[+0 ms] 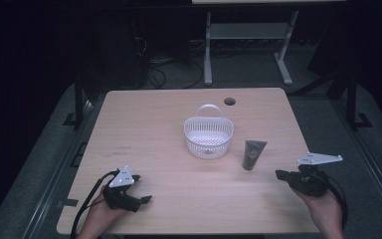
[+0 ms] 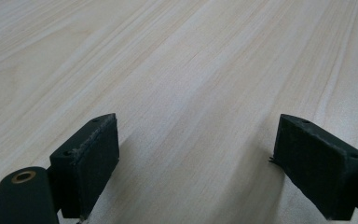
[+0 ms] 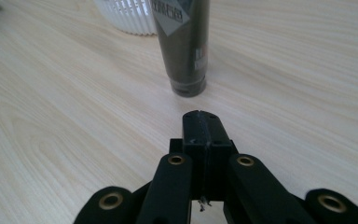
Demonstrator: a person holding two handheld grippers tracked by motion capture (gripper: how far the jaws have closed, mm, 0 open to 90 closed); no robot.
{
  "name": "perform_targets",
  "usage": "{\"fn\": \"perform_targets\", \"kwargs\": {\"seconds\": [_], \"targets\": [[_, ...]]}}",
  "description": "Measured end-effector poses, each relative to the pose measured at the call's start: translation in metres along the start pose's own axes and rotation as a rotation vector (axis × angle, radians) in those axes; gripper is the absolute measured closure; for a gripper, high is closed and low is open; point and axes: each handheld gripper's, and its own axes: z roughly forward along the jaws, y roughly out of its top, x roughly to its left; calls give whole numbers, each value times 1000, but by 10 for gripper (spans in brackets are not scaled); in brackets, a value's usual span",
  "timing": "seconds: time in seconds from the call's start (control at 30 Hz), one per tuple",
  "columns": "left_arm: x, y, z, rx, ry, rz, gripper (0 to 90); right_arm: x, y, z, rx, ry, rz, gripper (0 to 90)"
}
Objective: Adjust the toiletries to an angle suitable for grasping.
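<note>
Bench: pale wood, round hole near far edge.

Basket: white, slotted wall, arched handle, at bench centre, seemingly empty.

Tube: dark grey, standing on its cap, just right of basket, apart from it. Seen close in right gripper view, cap down, white basket wall behind it.

Left gripper: near front-left of bench, held in left hand. Fingers spread wide, bare wood between them, nothing held. Well apart from tube.

Right gripper: near front-right of bench, held in right hand. Fingers pressed together, empty, pointing at tube, near its cap but not touching.
</note>
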Motion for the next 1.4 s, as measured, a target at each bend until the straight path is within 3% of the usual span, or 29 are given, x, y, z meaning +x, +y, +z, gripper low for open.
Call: {"fn": "perform_targets", "kwargs": {"seconds": [1.4], "targets": [[0,0,0,-4,0,-3,131,7,68,-1,-69,53,-38,898]]}}
